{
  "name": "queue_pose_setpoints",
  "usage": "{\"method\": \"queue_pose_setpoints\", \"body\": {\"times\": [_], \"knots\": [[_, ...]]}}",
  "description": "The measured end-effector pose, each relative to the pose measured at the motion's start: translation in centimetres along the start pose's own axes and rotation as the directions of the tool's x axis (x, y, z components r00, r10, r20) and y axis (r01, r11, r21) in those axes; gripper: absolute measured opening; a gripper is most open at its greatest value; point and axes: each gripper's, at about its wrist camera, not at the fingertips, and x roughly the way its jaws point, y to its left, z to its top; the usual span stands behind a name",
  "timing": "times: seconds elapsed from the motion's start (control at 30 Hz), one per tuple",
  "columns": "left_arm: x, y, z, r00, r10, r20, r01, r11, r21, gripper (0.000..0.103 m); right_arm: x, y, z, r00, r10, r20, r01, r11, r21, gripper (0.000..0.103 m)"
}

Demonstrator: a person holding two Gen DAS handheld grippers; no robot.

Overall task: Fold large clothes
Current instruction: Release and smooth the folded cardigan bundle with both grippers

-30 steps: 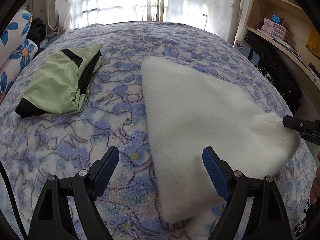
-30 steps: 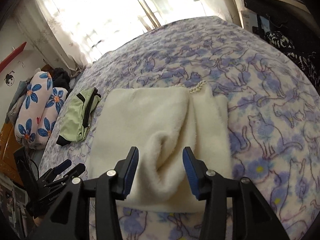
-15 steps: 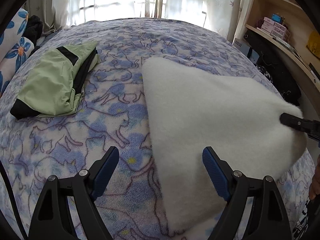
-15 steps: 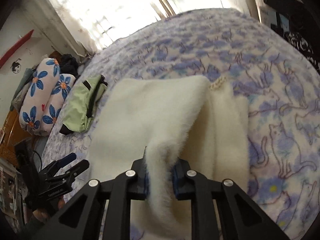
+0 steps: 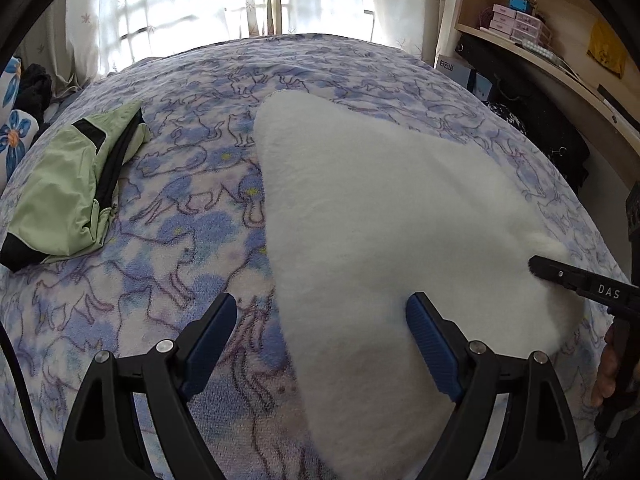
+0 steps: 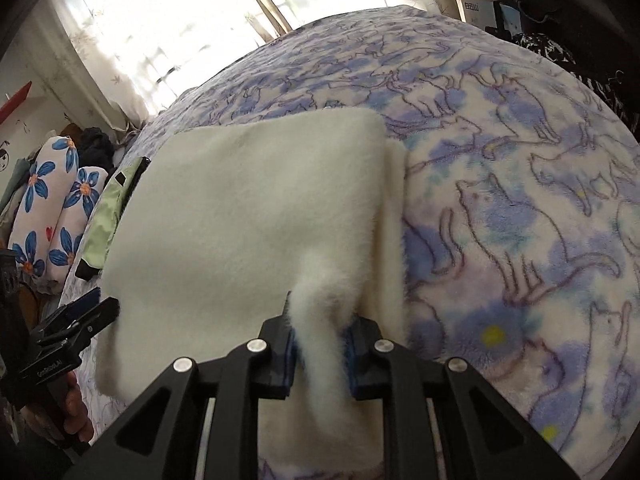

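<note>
A white fleece garment [image 5: 380, 208] lies folded on the bed, its top layer flat over a narrow strip of a lower layer [image 6: 394, 216]. My right gripper [image 6: 320, 320] pinches a raised fold at the garment's near edge. Its pads press on the fleece, though the jaws are opening slightly. In the left wrist view that gripper [image 5: 536, 266] pokes in from the right at the garment's corner. My left gripper [image 5: 320, 304] hovers open just above the garment's near left edge, one finger over the bedcover and one over the fleece, holding nothing.
A blue and purple cat-print cover [image 6: 520, 160] spreads over the bed. A folded green jacket [image 5: 68, 192] lies at the left. Flowered pillows [image 6: 52, 200] sit past it. Wooden shelves [image 5: 540, 40] and dark bags stand at the right. A hand [image 6: 76, 408] holds the left gripper.
The right gripper went from open around a fleece fold to shut on it, then sank with it as the top layer flattened. The left gripper slid right toward the garment's edge.
</note>
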Motion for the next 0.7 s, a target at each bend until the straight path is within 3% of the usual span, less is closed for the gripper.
{"method": "queue_pose_setpoints", "body": {"times": [0.23,0.4,0.57,0.7], "knots": [[-2.0,0.1,1.1,1.0,-0.001,0.027,0.001,1.0,0.02,0.085,-2.0,1.4,1.3,0.998,-0.056,-0.02,0.056,0.998,-0.018,0.024],[-3.1,1.2,3.5,0.997,-0.014,0.072,0.015,1.0,-0.009,0.085,-3.2,2.1,3.1,0.991,-0.122,0.046,0.122,0.992,0.013,0.024],[-1.2,3.0,6.3,0.998,0.005,0.058,0.001,0.995,-0.096,0.085,-2.4,4.2,5.2,0.988,-0.115,0.101,0.119,0.992,-0.033,0.024],[1.3,3.4,7.6,1.0,-0.016,0.021,0.019,0.991,-0.13,0.068,0.3,7.2,6.8,0.992,-0.084,0.098,0.094,0.99,-0.108,0.024]]}}
